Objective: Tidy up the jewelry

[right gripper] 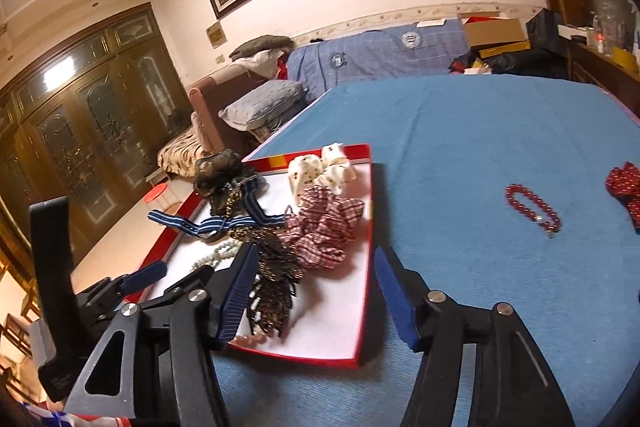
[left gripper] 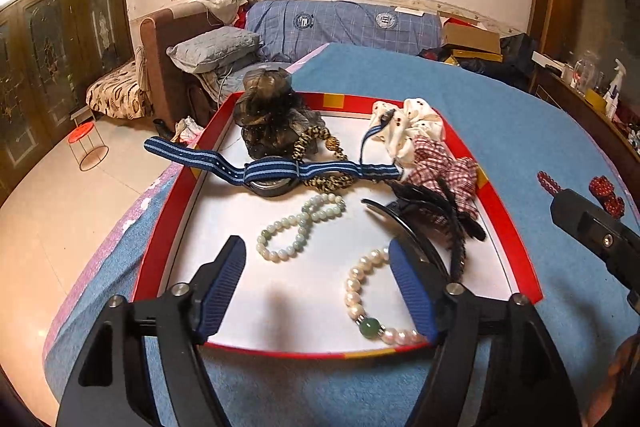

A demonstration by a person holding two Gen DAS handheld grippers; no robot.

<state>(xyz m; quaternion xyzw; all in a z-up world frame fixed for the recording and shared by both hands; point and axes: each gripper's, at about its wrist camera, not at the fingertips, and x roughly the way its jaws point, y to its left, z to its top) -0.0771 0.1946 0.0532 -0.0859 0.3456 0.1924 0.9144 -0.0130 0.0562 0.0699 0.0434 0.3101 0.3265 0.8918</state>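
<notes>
Both grippers stand wide, holding nothing. The pearl bracelet (left gripper: pixel 362 301) lies in the red tray (left gripper: pixel 496 223), just inside the left gripper's (left gripper: pixel 320 291) right finger. The red bead bracelet (right gripper: pixel 532 207) lies on the blue table, far right of the right gripper (right gripper: pixel 316 297).

A: Left gripper (left gripper: pixel 316 291)?
B: Black angular plastic arms, silver round screw heads at the pivots, ribbed dark-blue pads on both fingers.
A: Right gripper (right gripper: pixel 316 301)?
B: Same make: black arms, silver screws, ribbed blue pads (right gripper: pixel 394 301).
</notes>
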